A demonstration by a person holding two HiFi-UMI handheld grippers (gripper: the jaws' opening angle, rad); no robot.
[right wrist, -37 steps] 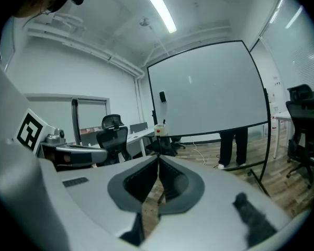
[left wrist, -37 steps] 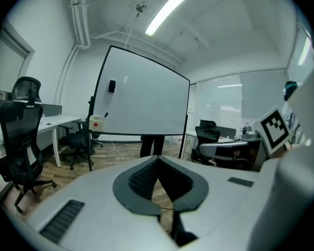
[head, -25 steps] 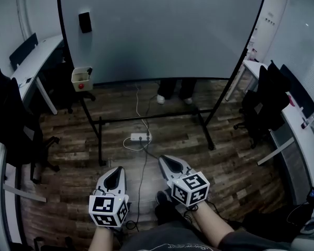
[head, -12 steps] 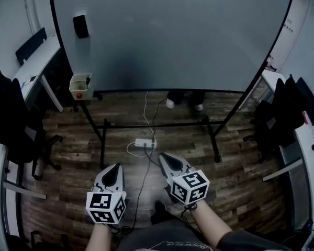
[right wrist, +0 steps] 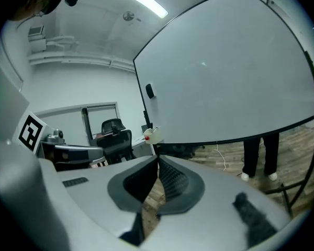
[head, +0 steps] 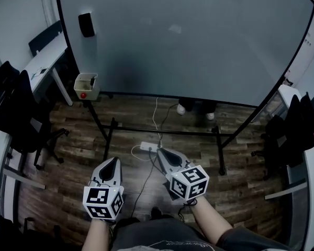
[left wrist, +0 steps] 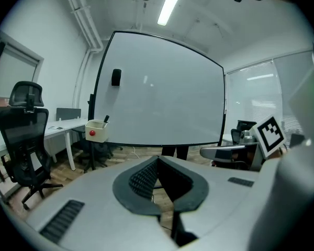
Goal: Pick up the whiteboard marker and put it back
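So, a big whiteboard [head: 188, 35] fills the back. Left tongs [head: 114, 161] and right tongs [head: 160, 152] sit low in front, both pressed together with nothing in them. A small box [head: 86, 86] hangs at the whiteboard's lower left corner, with the marker [left wrist: 105, 118] poking out of it, well apart from both.

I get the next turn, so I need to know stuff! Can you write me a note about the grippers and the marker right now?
Left gripper: shut, empty.
Right gripper: shut, empty.
Both point toward the whiteboard, well short of it.
The dark stick that is likely the marker stands in the small box at the board's lower left corner.
Done: nothing yet; the marker is untouched.
Left: reach the box, open a gripper, take the marker out, then put it back.
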